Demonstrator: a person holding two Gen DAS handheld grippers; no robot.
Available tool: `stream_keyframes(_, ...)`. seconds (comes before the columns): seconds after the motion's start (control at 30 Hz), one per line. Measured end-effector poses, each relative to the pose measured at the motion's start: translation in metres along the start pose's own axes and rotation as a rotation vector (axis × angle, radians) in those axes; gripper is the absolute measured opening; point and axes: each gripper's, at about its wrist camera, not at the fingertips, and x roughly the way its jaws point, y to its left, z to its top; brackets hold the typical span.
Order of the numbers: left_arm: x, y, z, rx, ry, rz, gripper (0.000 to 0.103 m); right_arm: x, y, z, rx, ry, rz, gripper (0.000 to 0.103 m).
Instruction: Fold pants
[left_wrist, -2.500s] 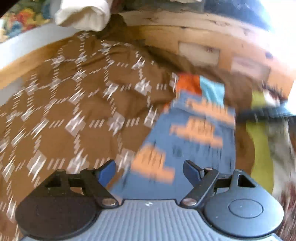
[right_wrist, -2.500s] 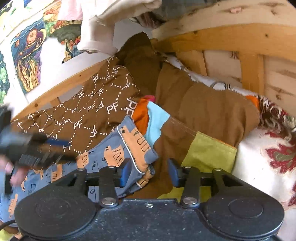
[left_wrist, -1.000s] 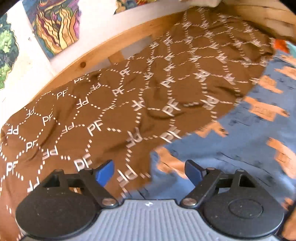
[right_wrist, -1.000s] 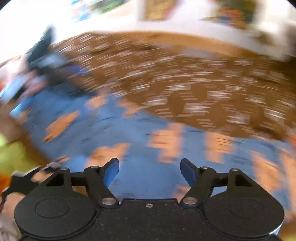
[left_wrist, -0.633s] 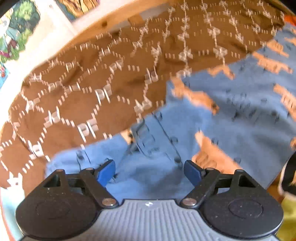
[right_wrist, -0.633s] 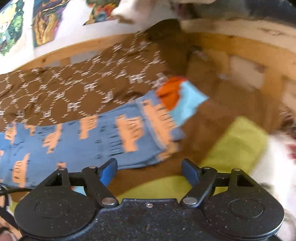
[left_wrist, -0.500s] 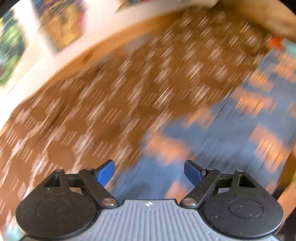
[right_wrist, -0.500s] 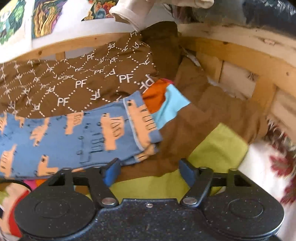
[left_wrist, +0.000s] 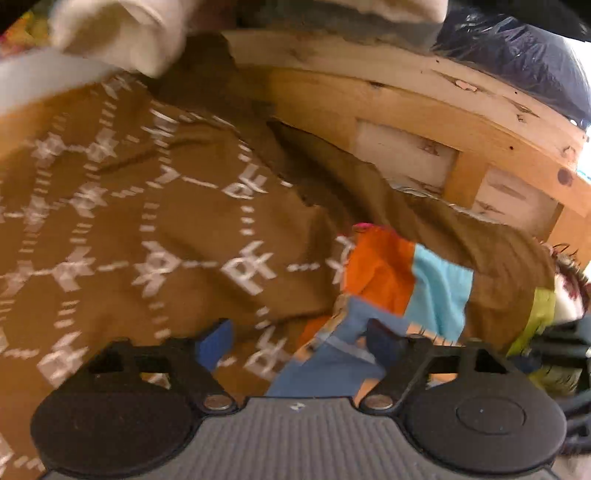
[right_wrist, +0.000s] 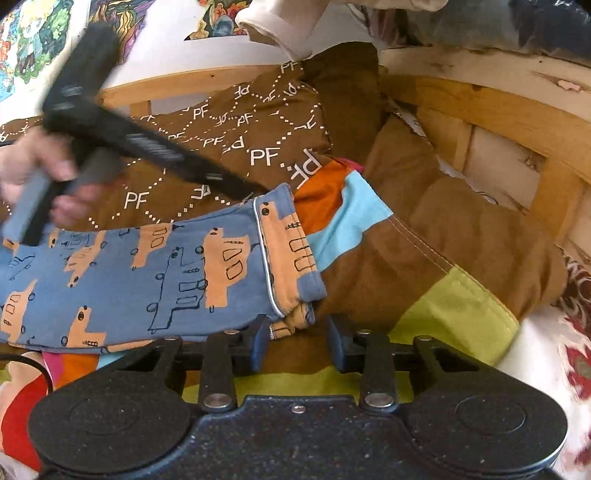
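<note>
Blue pants (right_wrist: 122, 273) printed with orange vehicles lie flat across a brown "PF" blanket (right_wrist: 221, 147). In the right wrist view their cuffed end (right_wrist: 291, 251) points right. My right gripper (right_wrist: 297, 345) sits at the near corner of that end. Its jaws are closing with the corner between them, and the pads are not pressing on it. My left gripper (left_wrist: 299, 345) is at the far corner (left_wrist: 325, 365). Its jaws are also closing, with blue cloth between them and the left pad still over the blanket. A hand (right_wrist: 33, 166) holds the left gripper (right_wrist: 247, 190) in the right wrist view.
A wooden bed frame (left_wrist: 424, 110) runs behind and to the right. Under the pants' end lies a patchwork cover with orange (right_wrist: 317, 192), light blue (right_wrist: 351, 221) and lime green (right_wrist: 458, 314) patches. White cloth (right_wrist: 291, 26) hangs above. Posters (right_wrist: 33, 40) cover the wall.
The left gripper has swung from the pants' left part to their right end, and its jaws have narrowed. The right gripper has settled at the near corner, its jaws much narrower.
</note>
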Motion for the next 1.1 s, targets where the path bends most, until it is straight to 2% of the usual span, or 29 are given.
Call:
stream_keyframes(0.03, 0.009, -0.003, 0.003, -0.001, 0.014, -0.032, 0.04, 0.001, -0.001, 0.0, 0.005, 0.001, 0.012, 0.024)
stream_keyframes(0.1, 0.014, -0.004, 0.004, 0.005, 0.034, -0.092, 0.021, 0.003, -0.004, 0.0, 0.028, 0.011, 0.043, 0.019)
stream_keyframes(0.17, 0.012, -0.006, 0.004, 0.029, 0.037, -0.108, 0.02, 0.0, -0.007, -0.001, 0.042, 0.013, 0.062, 0.015)
stream_keyframes(0.2, 0.011, -0.007, 0.004, 0.046, 0.037, -0.112, 0.018, -0.001, -0.009, -0.002, 0.048, 0.011, 0.066, 0.009)
stream_keyframes(0.23, 0.009, -0.007, 0.003, 0.055, 0.037, -0.119, 0.016, -0.002, -0.01, -0.002, 0.056, 0.012, 0.06, 0.007)
stream_keyframes(0.47, -0.002, -0.002, 0.011, 0.058, 0.03, -0.13, 0.014, -0.002, -0.008, -0.003, 0.047, -0.002, 0.008, 0.003)
stream_keyframes(0.53, -0.005, -0.004, 0.015, 0.064, 0.025, -0.136, 0.012, -0.003, -0.002, -0.003, 0.013, -0.008, -0.034, 0.003)
stream_keyframes(0.67, -0.018, -0.004, 0.02, 0.068, -0.003, -0.157, 0.012, -0.014, 0.013, 0.006, -0.135, -0.065, -0.15, 0.002)
stream_keyframes(0.73, -0.017, -0.003, 0.021, 0.069, -0.004, -0.151, 0.012, -0.014, 0.012, 0.013, -0.159, -0.064, -0.167, 0.002)
stream_keyframes(0.87, 0.008, 0.002, 0.014, 0.036, 0.093, -0.129, 0.017, 0.005, 0.003, 0.004, -0.105, 0.021, -0.139, 0.003)
stream_keyframes(1.0, 0.01, 0.013, 0.008, -0.023, 0.085, -0.156, 0.02, -0.01, 0.005, 0.004, -0.097, -0.023, -0.145, 0.013)
stream_keyframes(1.03, 0.01, 0.014, 0.008, -0.024, 0.083, -0.158, 0.02, -0.015, 0.003, 0.005, -0.091, -0.039, -0.139, 0.02)
stream_keyframes(1.1, 0.01, 0.014, 0.006, -0.011, 0.079, -0.157, 0.02, -0.021, -0.002, 0.008, -0.049, -0.057, -0.098, 0.024)
